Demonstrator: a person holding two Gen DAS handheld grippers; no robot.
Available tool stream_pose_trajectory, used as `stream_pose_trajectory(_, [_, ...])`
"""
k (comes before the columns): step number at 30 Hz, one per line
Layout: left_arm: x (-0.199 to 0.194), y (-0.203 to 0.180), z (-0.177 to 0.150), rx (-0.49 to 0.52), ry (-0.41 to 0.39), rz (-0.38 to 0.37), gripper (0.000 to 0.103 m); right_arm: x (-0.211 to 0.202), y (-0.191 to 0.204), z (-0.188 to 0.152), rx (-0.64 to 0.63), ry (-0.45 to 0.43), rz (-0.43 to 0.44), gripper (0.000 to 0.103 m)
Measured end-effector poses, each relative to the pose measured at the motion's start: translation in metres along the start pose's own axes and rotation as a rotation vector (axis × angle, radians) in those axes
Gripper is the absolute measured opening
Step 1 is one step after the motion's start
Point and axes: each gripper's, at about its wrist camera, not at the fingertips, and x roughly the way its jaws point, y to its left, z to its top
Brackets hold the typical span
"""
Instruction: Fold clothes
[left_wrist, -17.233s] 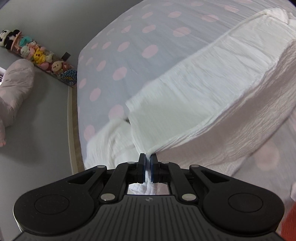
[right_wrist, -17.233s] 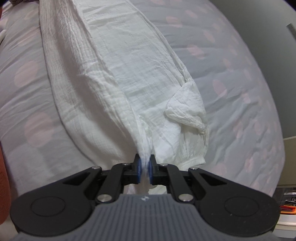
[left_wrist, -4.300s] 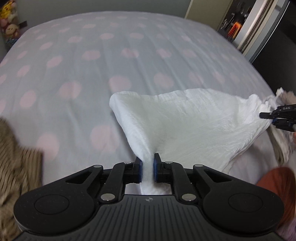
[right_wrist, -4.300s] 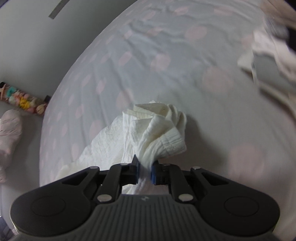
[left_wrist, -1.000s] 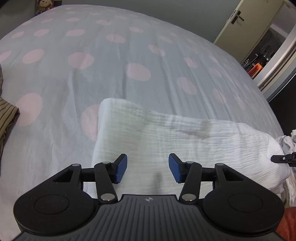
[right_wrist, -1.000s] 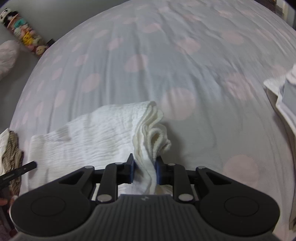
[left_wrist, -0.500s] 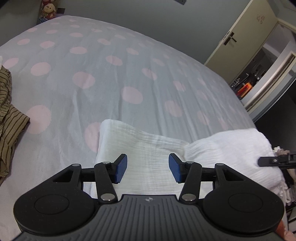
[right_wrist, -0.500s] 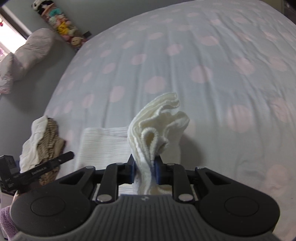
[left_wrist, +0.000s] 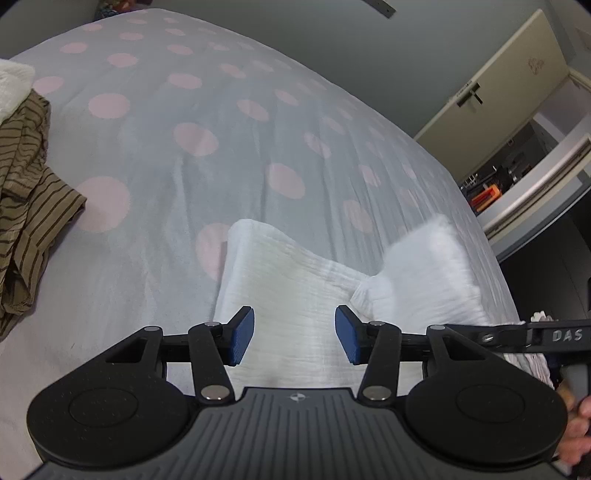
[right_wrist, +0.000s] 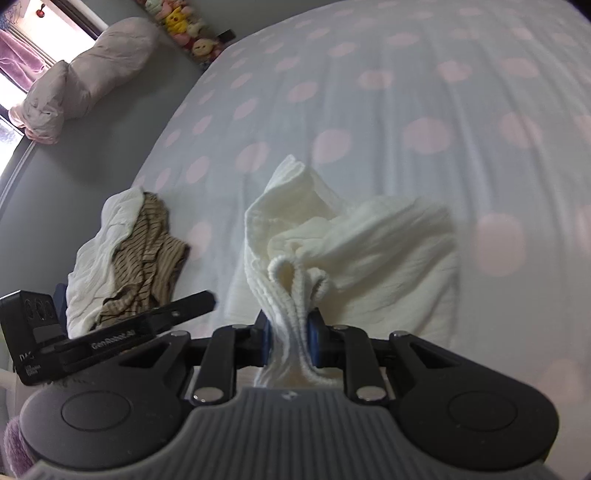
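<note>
**White garment pinched on the right, released on the left**

The right gripper (right_wrist: 289, 341) is angled downward over the bed, and a bunched fold of the white garment (right_wrist: 351, 251) is clamped tightly between its blue pads. The cloth is lifted from there into a loose peak above the spotted bedspread (right_wrist: 406, 92).

The left gripper (left_wrist: 294, 334) is also tilted down, its jaws parted about halfway with nothing gripped; the flat part of the garment (left_wrist: 291, 280) is seen lying on the bed beneath and beyond them.

Only in the left view are an open door (left_wrist: 506, 96) and part of a hand (left_wrist: 576, 439) shown. Only in the right view are a pink pillow (right_wrist: 85, 74) and a row of plush toys (right_wrist: 184, 22) seen. A striped brown garment (right_wrist: 147, 258) is visible in both, left of the white one.
</note>
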Motion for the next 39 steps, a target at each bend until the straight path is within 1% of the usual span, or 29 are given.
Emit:
stream_pose_trajectory(5, [0.001, 0.016, -0.004, -0.060, -0.005, -0.004, 0.045, 0.038, 0.016, -0.006, 0.018, 0.005, -0.017, 0.022])
stream_pose_trajectory(8, [0.003, 0.024, -0.005, -0.093, -0.002, 0.000, 0.045, 0.063, 0.017, -0.014, 0.045, 0.039, -0.015, 0.022])
stream_pose_trajectory(11, [0.005, 0.025, -0.005, -0.097, 0.002, 0.003, 0.045, 0.088, 0.017, -0.026, 0.068, 0.080, -0.012, 0.022])
stream_pose_trajectory(16, [0.010, 0.023, -0.005, -0.080, 0.019, 0.018, 0.045, 0.117, 0.019, -0.036, 0.061, 0.091, -0.018, 0.023])
stream_pose_trajectory(19, [0.011, 0.025, -0.006, -0.090, 0.021, 0.020, 0.045, 0.124, 0.022, -0.038, 0.033, 0.093, -0.005, 0.030])
stream_pose_trajectory(21, [0.011, 0.027, -0.005, -0.100, 0.021, 0.021, 0.045, 0.118, 0.023, -0.038, 0.018, 0.087, 0.015, 0.036])
stream_pose_trajectory(25, [0.009, 0.027, -0.006, -0.104, 0.009, 0.008, 0.045, 0.093, 0.028, -0.038, -0.032, 0.039, 0.044, 0.038])
stream_pose_trajectory(27, [0.010, 0.025, -0.006, -0.093, 0.010, -0.002, 0.045, 0.073, 0.028, -0.037, -0.043, -0.007, 0.068, 0.046])
stream_pose_trajectory(28, [0.009, 0.024, -0.007, -0.085, 0.015, -0.016, 0.045, 0.063, 0.027, -0.037, -0.049, -0.030, 0.077, 0.048])
stream_pose_trajectory(31, [0.010, 0.018, -0.008, -0.063, 0.041, -0.073, 0.045, 0.039, 0.021, -0.042, -0.080, -0.083, 0.046, 0.050])
stream_pose_trajectory(33, [0.012, 0.011, -0.008, -0.040, 0.060, -0.072, 0.045, 0.026, 0.015, -0.047, -0.103, -0.106, 0.017, 0.050])
stream_pose_trajectory(37, [0.014, 0.003, -0.009, -0.014, 0.095, -0.045, 0.045, 0.018, 0.003, -0.065, -0.105, -0.080, 0.018, 0.052])
stream_pose_trajectory(39, [0.010, 0.002, -0.011, -0.024, 0.115, -0.058, 0.045, 0.019, 0.001, -0.076, -0.100, -0.066, 0.035, 0.052])
